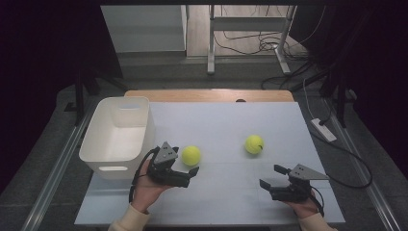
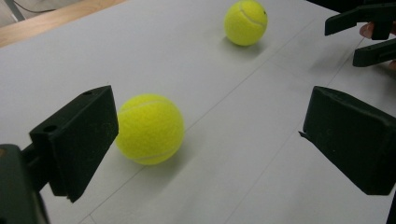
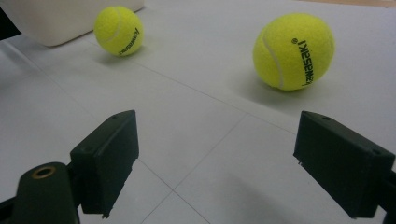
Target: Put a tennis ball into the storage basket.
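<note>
Two yellow tennis balls lie on the white table mat (image 1: 226, 120). The left ball (image 1: 191, 155) (image 2: 149, 128) rests just off the tips of my left gripper (image 1: 186, 160) (image 2: 210, 126), beside its left jaw and untouched; the jaws stand wide and open. The right ball (image 1: 254, 144) (image 3: 294, 51) lies ahead of my right gripper (image 1: 272, 176) (image 3: 215, 140), a little to its right and well apart. That gripper is open with nothing between its jaws. The left gripper view also takes in the right ball (image 2: 245, 22) and the right gripper (image 2: 341, 43) farther off.
A white plastic bin (image 1: 113, 168) (image 3: 56, 18) stands at the mat's left edge, just behind the left hand. The left ball (image 3: 118, 30) sits near its corner. A wooden table edge (image 1: 207, 95) runs along the back; cables and a power strip (image 1: 323, 130) lie on the floor.
</note>
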`<state>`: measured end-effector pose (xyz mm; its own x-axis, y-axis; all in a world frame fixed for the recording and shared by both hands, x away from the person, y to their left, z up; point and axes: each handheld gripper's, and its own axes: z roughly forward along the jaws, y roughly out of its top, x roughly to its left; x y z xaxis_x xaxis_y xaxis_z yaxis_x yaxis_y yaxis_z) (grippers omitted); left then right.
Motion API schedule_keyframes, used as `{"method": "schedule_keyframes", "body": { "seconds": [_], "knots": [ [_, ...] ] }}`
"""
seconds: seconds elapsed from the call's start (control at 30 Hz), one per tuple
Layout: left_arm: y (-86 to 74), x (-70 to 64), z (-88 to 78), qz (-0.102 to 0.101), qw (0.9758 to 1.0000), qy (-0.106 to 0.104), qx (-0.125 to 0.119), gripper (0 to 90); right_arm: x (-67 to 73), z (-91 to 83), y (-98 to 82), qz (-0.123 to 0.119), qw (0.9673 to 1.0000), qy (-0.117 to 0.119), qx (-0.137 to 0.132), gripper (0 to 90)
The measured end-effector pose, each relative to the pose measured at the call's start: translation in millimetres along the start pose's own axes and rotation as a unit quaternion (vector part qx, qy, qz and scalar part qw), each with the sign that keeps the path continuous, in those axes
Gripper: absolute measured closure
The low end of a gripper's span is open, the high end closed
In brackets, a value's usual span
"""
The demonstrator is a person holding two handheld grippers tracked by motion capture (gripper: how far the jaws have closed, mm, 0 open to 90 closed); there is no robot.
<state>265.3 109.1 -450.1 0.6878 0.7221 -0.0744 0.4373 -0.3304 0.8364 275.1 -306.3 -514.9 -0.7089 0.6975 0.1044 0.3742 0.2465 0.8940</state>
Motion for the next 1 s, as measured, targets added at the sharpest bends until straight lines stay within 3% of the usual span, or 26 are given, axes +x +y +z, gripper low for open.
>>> {"method": "schedule_keyframes", "body": {
  "seconds": [0.3, 1.0],
  "knots": [
    [13.1, -2.2, 10.7, 0.011, 0.9999, 0.0, 0.011, 4.4, -0.7, -1.4, -0.6, 0.001, 1.0, 0.0, -0.001, 13.8],
    [30.3, 8.0, 27.5, 0.004, 0.9994, 0.006, 0.035, 3.9, -1.6, -1.2, -0.9, 0.0, 1.0, -0.003, 0.0, 13.8]
  ]
}}
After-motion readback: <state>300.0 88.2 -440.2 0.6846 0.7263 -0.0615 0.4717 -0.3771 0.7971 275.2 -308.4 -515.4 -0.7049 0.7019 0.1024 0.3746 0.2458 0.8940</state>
